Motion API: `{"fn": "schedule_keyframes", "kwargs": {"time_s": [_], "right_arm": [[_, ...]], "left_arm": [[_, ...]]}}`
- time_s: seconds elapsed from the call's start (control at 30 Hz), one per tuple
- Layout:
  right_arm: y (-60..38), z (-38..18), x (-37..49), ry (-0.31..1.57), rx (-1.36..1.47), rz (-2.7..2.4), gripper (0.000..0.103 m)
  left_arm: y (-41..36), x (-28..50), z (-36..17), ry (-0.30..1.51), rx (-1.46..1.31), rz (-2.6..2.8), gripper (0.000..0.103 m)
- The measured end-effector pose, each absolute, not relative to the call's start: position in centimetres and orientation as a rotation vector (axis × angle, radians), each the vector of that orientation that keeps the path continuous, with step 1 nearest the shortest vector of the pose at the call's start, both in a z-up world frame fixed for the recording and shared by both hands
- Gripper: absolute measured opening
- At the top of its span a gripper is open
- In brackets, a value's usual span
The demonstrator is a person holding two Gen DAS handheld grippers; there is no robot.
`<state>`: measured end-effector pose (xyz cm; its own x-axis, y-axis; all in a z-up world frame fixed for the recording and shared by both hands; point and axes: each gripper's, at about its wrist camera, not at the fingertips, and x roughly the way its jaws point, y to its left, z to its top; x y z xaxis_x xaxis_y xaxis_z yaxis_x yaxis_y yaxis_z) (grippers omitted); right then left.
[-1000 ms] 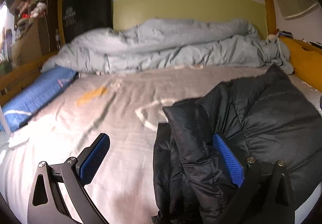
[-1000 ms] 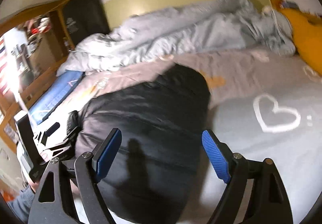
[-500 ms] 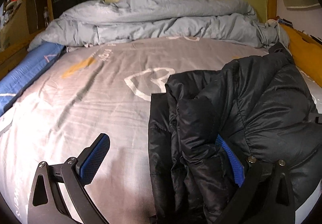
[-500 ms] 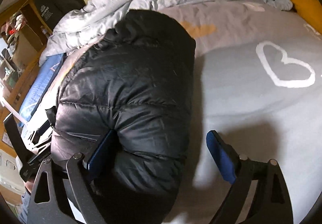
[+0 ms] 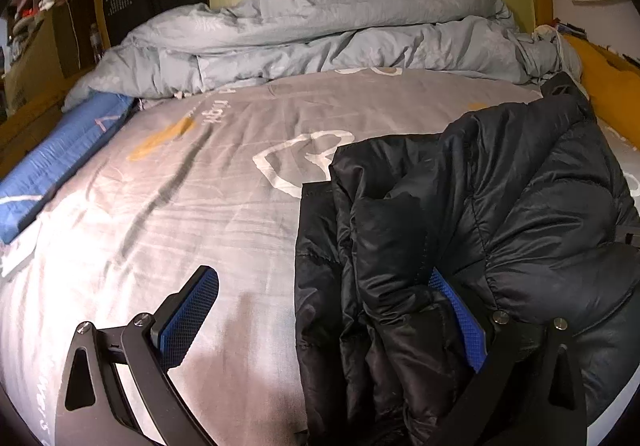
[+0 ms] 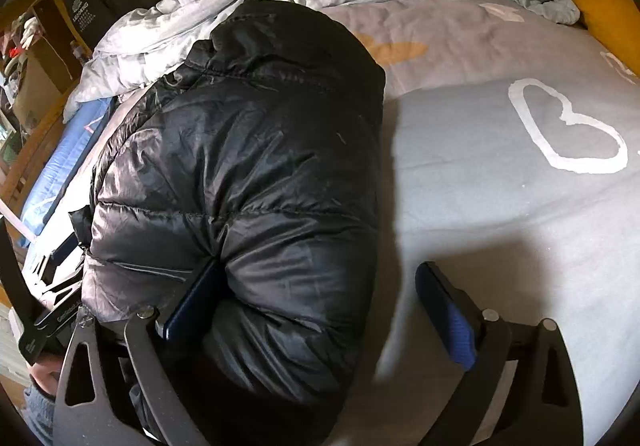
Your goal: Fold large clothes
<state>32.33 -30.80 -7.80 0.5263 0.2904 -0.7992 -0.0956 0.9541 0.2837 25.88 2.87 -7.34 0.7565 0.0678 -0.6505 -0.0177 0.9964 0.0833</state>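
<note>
The black padded jacket [image 5: 480, 213] lies bunched on the bed [image 5: 180, 205], on a grey sheet printed with white heart outlines.

Left hand-held gripper [image 5: 324, 310]: jaws spread wide. The left blue pad [image 5: 186, 316] stands clear over bare sheet, not touching the jacket. The right blue pad [image 5: 460, 316] is tucked into the jacket's folds, with padded cloth bulging over it from the right and folded layers lying against its inner face. The bulk of the jacket lies ahead and to the right of this gripper; only the jacket's left edge falls between the two pads.

Right hand-held gripper [image 6: 320, 310]: jaws spread wide; they have just been opening. The near end of the jacket sits between them. The left pad [image 6: 192, 302] is sunk in a seam of the padding and touches the cloth. The right pad [image 6: 452, 318] stands apart from the jacket, over the sheet. The jacket [image 6: 240, 149] runs ahead and to the left of this gripper.

Beyond the jacket, past both grippers, a crumpled light-blue duvet [image 5: 320, 33] is heaped along the far side of the bed. Far left of the left gripper lies a blue mat [image 5: 60, 161]. To the far right lies a yellow cushion [image 5: 608, 101]. No container can be made out on the bed.
</note>
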Motion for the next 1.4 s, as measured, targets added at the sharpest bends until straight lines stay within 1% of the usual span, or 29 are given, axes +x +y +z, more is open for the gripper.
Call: {"fn": "schedule_keyframes", "kwargs": {"time_s": [0.03,0.1,0.13,0.17,0.23,0.37,0.47,0.63,0.7,0.8,0.83,0.9,0.93,0.97,1.0,1.03,1.07,1.1,1.13,1.17,1.2,1.27,1.4], "right_arm": [[-30.8,-7.7,32.3,0.993,0.218,0.233,0.095],[-31.1,-7.1,32.1,0.989,0.244,0.256,0.089],[-31.2,-6.6,31.9,0.988,0.272,0.285,0.079],[-31.5,-5.9,31.7,0.982,0.309,0.326,0.073],[-32.0,-4.5,31.1,0.946,0.351,0.361,0.074],[-32.6,-2.2,29.8,0.859,0.336,0.353,0.074],[-32.8,-1.7,29.3,0.849,0.369,0.391,0.074],[-33.4,-3.4,29.9,0.908,0.429,0.375,0.078],[-33.6,-5.0,30.8,0.956,0.473,0.393,0.079],[-33.8,-7.3,31.7,1.005,0.549,0.429,0.083],[-33.9,-8.0,32.0,1.015,0.597,0.452,0.083],[-34.0,-9.1,32.4,1.027,0.673,0.488,0.083],[-33.9,-9.3,32.4,1.018,0.689,0.501,0.079],[-33.8,-9.4,32.4,1.006,0.691,0.512,0.074],[-33.7,-9.4,32.4,0.996,0.692,0.515,0.072],[-33.8,-9.4,32.2,0.99,0.696,0.518,0.066],[-33.8,-9.2,32.2,0.983,0.702,0.522,0.057],[-33.8,-9.0,32.1,0.972,0.707,0.52,0.053],[-33.8,-8.5,31.9,0.955,0.704,0.515,0.047],[-33.7,-7.8,31.5,0.935,0.681,0.512,0.044],[-33.5,-7.1,31.2,0.91,0.655,0.512,0.043],[-33.2,-5.3,30.4,0.858,0.605,0.514,0.042],[-34.3,-1.6,29.2,0.782,0.563,0.521,0.042]], "left_arm": [[3.1,25.9,-7.3,0.71,0.064,0.04,0.103],[3.9,25.8,-6.8,0.71,0.021,0.0,0.103],[4.0,25.7,-6.4,0.708,0.01,-0.011,0.103],[4.2,25.5,-5.9,0.7,0.006,-0.021,0.103],[4.1,24.7,-4.4,0.658,0.007,-0.058,0.102],[3.8,22.3,-0.9,0.541,-0.063,-0.183,0.103],[3.5,21.8,0.1,0.549,-0.116,-0.244,0.103],[4.5,24.1,-2.8,0.718,-0.196,-0.206,0.103],[5.9,25.3,-4.8,0.794,-0.313,-0.248,0.103],[7.7,26.7,-8.4,0.9,-0.56,-0.387,0.103],[8.1,27.0,-9.5,0.918,-0.619,-0.41,0.103],[7.9,26.7,-9.3,0.891,-0.608,-0.419,0.102],[7.7,26.6,-9.2,0.891,-0.601,-0.43,0.099],[7.6,26.6,-9.2,0.887,-0.611,-0.45,0.092],[7.6,26.5,-9.3,0.885,-0.627,-0.468,0.087],[7.6,26.4,-9.4,0.876,-0.638,-0.48,0.083],[7.7,26.3,-9.3,0.866,-0.651,-0.5,0.072],[7.8,26.0,-9.1,0.854,-0.664,-0.526,0.063],[7.9,25.8,-8.8,0.845,-0.661,-0.539,0.059],[7.7,25.5,-8.2,0.827,-0.641,-0.548,0.052],[7.4,25.2,-7.4,0.807,-0.612,-0.553,0.047],[6.7,24.6,-5.8,0.77,-0.563,-0.565,0.046],[5.7,23.9,-3.2,0.722,-0.576,-0.615,0.046]]}}
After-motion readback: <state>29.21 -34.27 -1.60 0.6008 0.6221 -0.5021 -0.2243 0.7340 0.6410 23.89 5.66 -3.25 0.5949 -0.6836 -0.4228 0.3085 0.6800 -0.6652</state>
